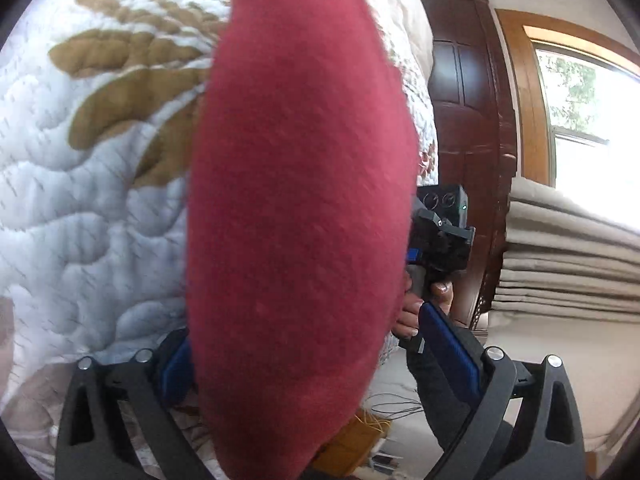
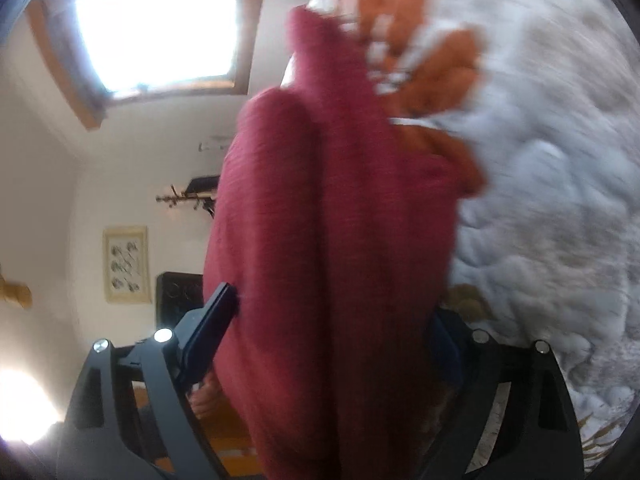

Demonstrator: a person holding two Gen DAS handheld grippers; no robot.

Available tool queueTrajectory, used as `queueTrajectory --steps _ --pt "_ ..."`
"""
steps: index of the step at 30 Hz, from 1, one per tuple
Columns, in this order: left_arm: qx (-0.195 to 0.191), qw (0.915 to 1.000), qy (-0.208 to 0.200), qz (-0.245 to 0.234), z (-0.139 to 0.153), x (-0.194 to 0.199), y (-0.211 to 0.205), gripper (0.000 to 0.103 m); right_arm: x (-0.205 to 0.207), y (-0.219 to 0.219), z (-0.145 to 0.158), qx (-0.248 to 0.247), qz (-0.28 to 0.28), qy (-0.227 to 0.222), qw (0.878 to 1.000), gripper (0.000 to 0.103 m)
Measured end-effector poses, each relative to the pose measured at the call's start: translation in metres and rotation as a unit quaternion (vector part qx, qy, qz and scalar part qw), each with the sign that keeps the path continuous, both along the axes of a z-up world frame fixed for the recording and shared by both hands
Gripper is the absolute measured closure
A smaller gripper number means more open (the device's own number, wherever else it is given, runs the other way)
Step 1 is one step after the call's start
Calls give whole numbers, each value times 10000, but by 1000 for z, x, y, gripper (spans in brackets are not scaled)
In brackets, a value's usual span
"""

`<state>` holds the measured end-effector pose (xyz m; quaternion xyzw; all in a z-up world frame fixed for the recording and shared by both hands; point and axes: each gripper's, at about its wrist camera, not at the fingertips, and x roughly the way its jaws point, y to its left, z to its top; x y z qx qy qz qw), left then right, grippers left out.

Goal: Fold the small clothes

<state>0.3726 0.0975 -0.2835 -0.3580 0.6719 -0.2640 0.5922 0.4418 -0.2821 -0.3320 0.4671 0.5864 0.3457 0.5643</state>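
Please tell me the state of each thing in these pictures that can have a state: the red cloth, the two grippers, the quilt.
red cloth: lifted off the bed, hanging between both grippers.
left gripper: cloth fills the gap between its jaws; grip itself hidden.
right gripper: same, cloth bunched in two folds between its jaws.
quilt: spread out, rumpled.

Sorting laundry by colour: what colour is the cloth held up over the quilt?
Dark red cloth, plain, no pattern; clearest in the left wrist view.
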Motion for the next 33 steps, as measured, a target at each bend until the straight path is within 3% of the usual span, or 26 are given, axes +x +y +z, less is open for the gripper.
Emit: queueTrajectory --steps 2,3,4,8,21,29,33 --pt "107 9999 74 24 -3 -2 4 20 2 2 6 -172 73 -132 9997 34" --pt "103 9997 178 89 -8 -2 8 34 3 0 4 -154 28 -55 9999 37" --pt "10 9996 244 134 -13 -2 15 41 4 2 3 -118 -9 -28 9999 43" --pt "-88 9996 236 123 -12 -3 16 48 -3 0 6 31 -140 -75 9999 61" --pt "-336 9991 -273 41 29 -6 34 58 -15 -1 25 -50 -344 -325 9989 67" --pt "-529 9966 -636 44 75 -14 67 58 -10 28 83 -51 -216 -780 9967 67" --pt "-561 9951 -791 191 98 -37 108 58 -16 62 113 -21 -11 -1035 9946 67"
